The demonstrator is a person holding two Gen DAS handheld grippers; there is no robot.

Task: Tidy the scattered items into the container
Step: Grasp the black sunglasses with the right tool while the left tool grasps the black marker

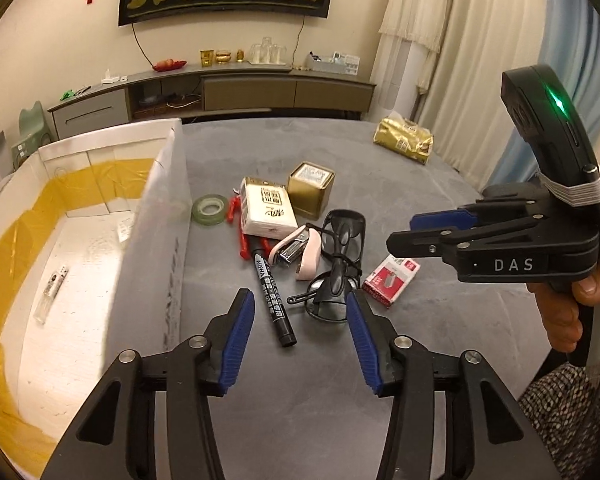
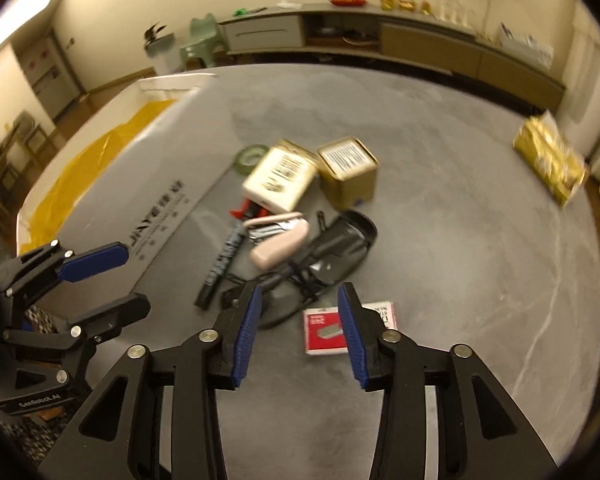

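A: Where are your grippers?

B: Your left gripper (image 1: 300,334) hangs above the grey table (image 1: 380,420) with its fingers spread and nothing between them. It sits over the near end of the marker (image 1: 271,297) and the glasses (image 1: 332,284). Your right gripper (image 2: 298,330) is spread wide too, and bare, low over the red box (image 2: 326,334).

A: And the clutter?

B: It lies in one heap beside the white box (image 1: 156,216): tape roll (image 1: 210,209), a white pack (image 1: 269,213), a gold tin (image 1: 311,188), a pink stapler (image 1: 300,250), and red handles (image 1: 242,240) poking out under the pack. A gold bag (image 1: 404,140) lies well apart, at the far edge.

A: Anything in the white box?

B: One small clear tube (image 1: 52,294) lies on its floor, with yellow film (image 1: 4,240) along its walls.
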